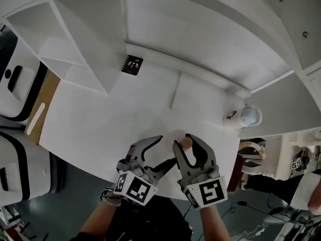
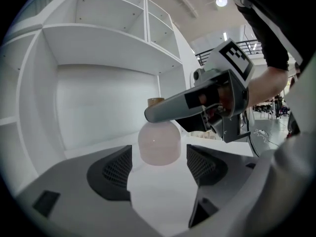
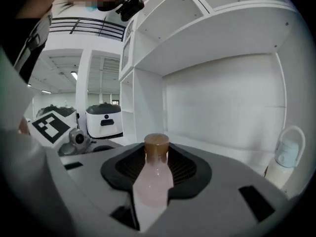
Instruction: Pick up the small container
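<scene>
The small container point(image 1: 186, 143) is a pale pink translucent bottle with a brown cap. My right gripper point(image 1: 184, 143) is shut on its neck and holds it clear of the white table point(image 1: 100, 119). In the right gripper view the bottle point(image 3: 154, 174) sits between the dark pads, cap end away from the camera. My left gripper point(image 1: 168, 149) is just to the left, open, with nothing between its jaws. In the left gripper view the bottle's rounded body point(image 2: 159, 142) hangs ahead of the open left gripper point(image 2: 159, 169), under a right finger point(image 2: 187, 107).
A white shelf unit point(image 1: 80, 39) stands along the back of the table. A white cup-like object point(image 1: 243, 117) sits at the table's right end. A small black card point(image 1: 132, 65) lies near the shelf. White machines point(image 1: 15, 84) stand at the left, beyond the table's edge.
</scene>
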Demonstrator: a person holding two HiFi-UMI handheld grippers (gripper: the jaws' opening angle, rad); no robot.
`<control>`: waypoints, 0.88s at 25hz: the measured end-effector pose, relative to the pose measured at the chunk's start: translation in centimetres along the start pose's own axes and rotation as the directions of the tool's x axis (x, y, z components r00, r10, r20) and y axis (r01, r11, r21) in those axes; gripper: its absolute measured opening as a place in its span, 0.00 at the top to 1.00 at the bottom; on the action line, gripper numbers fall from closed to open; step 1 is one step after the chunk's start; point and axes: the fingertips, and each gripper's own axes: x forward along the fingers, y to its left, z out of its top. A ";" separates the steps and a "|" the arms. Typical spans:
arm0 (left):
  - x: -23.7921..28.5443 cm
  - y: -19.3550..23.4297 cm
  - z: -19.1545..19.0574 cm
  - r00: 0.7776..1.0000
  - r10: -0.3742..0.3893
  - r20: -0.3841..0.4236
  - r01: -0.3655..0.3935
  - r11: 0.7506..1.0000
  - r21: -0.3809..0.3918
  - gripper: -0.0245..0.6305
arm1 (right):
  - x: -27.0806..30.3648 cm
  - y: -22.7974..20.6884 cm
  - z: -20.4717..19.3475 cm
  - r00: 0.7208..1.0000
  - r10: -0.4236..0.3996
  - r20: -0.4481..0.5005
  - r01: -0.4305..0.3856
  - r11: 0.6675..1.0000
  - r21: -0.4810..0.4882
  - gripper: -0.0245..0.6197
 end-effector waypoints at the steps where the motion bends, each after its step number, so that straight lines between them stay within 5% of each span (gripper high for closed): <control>1: 0.1 -0.2 0.1 1.000 -0.002 -0.002 0.002 1.000 0.009 0.45 | -0.3 0.1 0.2 1.000 0.005 0.005 -0.005 1.000 0.002 0.74; 22: -1.2 -3.4 6.5 0.997 -0.029 0.076 0.024 0.997 0.076 0.44 | -6.1 2.4 5.9 0.992 0.083 0.091 -0.079 0.996 -0.039 0.73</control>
